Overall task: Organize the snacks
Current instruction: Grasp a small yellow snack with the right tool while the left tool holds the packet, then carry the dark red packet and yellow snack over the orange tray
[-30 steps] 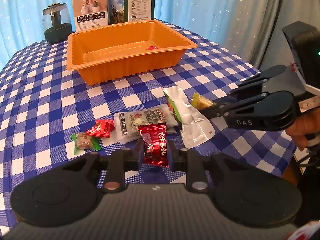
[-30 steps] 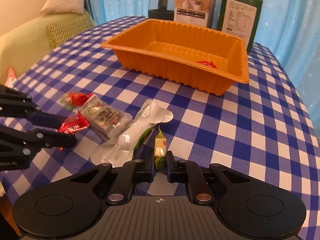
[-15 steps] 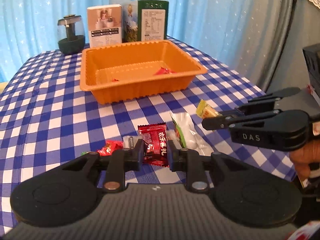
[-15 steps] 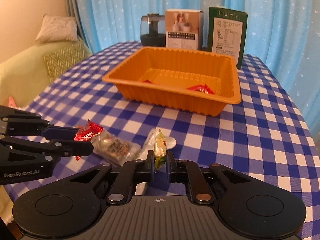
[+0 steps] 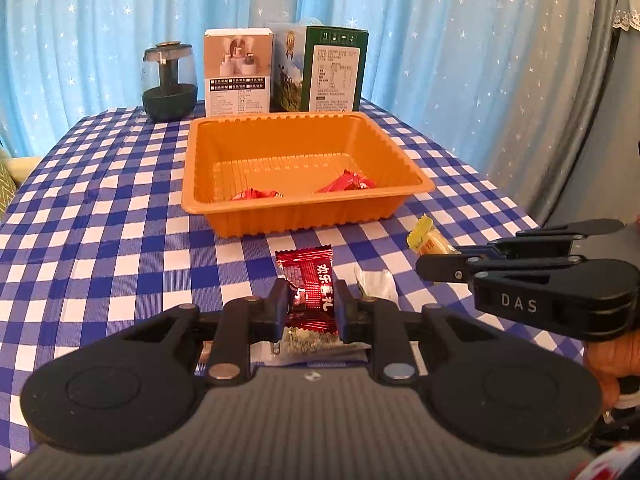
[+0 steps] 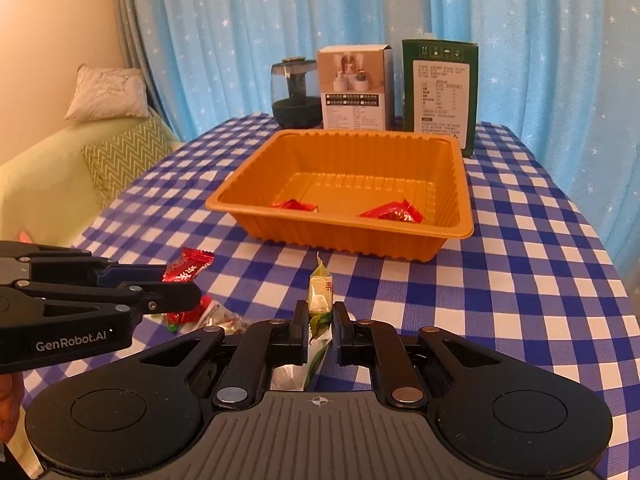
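Left gripper (image 5: 311,307) pinches a red candy (image 5: 310,286), right gripper (image 6: 320,330) a yellow candy (image 6: 321,294); carry both high toward the tray (image 5: 404,194) at 12 o'clock, clearing its rim before release.

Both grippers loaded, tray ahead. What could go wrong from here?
1. The right gripper pinches the yellow-green candy only by its lower twisted end, so it may slip out before reaching the orange tray.
2. The two grippers ride close side by side; heading for the same tray, they could bump.
3. The left gripper grips the red packet across its middle; crinkly foil might stick to the jaws on release.
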